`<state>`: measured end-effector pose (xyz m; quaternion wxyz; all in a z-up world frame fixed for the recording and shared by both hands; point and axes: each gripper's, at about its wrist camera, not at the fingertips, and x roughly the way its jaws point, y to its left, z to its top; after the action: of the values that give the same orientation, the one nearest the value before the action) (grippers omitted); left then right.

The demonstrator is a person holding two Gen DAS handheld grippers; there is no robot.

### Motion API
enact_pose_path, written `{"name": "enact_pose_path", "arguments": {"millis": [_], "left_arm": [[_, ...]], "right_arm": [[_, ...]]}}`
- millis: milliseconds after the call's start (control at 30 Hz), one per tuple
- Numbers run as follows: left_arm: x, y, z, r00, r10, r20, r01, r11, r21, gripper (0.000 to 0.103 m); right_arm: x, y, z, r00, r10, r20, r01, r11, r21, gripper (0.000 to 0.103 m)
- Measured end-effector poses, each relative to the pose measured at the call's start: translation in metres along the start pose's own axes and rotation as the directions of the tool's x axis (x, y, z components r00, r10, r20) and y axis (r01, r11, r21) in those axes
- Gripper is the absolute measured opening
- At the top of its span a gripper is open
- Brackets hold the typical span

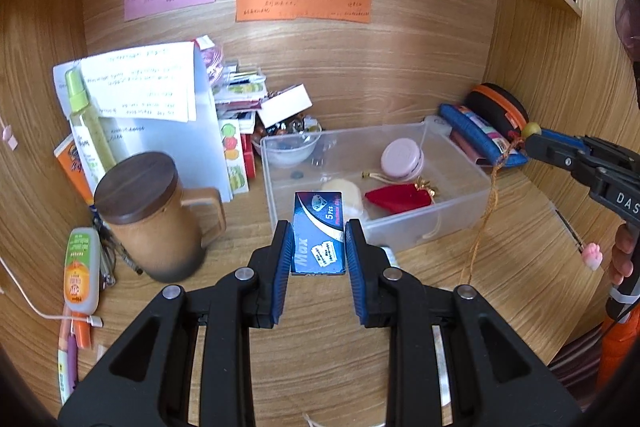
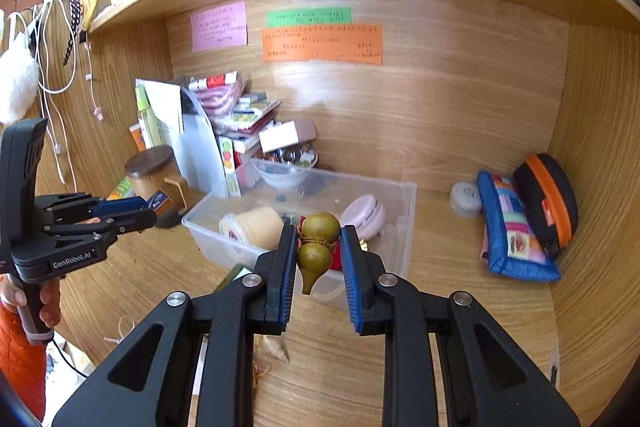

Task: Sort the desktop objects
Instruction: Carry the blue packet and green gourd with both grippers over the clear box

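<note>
Fingers (image 1: 286,251) of the left gripper (image 1: 318,247) are closed on a small blue card box (image 1: 318,233), held by its two long edges just in front of the clear plastic bin (image 1: 460,187). Fingers (image 2: 290,253) of the right gripper (image 2: 318,255) are closed on a green double-bulbed gourd charm (image 2: 318,241), pinched at its sides near the waist, in front of the near wall of the same bin. From the charm an orange cord (image 1: 484,211) is seen hanging beside the bin's right end in the left wrist view.

The box is printed, glossy, flat and rectangular; it is judged light and fairly stiff, though its thin card may dent under a hard squeeze, so the long edges are the sound place to hold. The gourd is smooth, rounded and hard-looking; it is judged light but apt to slip or swivel between flat pads, and the narrow waist is the surest hold. The trailing cord may snag on the bin's rim.

Inside the bin lie a pink round case (image 1: 402,159), a red pouch (image 1: 398,201) of soft cloth and a cream-coloured soft lump (image 1: 348,191). Left of the bin stands a brown mug (image 1: 156,215) with a dark wooden lid; right of it lie a blue patchwork pouch (image 2: 512,227) and a black case (image 2: 546,203) with an orange zip. All rest on a wood-grained worktop (image 1: 320,327).
</note>
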<state>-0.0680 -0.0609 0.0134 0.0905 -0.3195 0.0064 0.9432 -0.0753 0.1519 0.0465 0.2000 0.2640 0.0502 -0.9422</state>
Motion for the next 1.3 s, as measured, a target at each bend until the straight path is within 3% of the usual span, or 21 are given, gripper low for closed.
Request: {"name": "enact_pose_path", "arguments": {"millis": [800,1300], "left_arm": [[0.034,-0.006,0.053,0.999,-0.045,0.012,0.044,0.999,0.03,0.026],[0.097,-0.005,0.06,0.994,-0.068,-0.082,0.07,0.997,0.026,0.026]], "right_arm": [[0.011,-0.006,0.066,0.994,-0.024,0.103,0.028,0.999,-0.044,0.02],[0.1,-0.017,0.053,0.997,-0.014,-0.078,0.011,0.999,-0.041,0.02]]}}
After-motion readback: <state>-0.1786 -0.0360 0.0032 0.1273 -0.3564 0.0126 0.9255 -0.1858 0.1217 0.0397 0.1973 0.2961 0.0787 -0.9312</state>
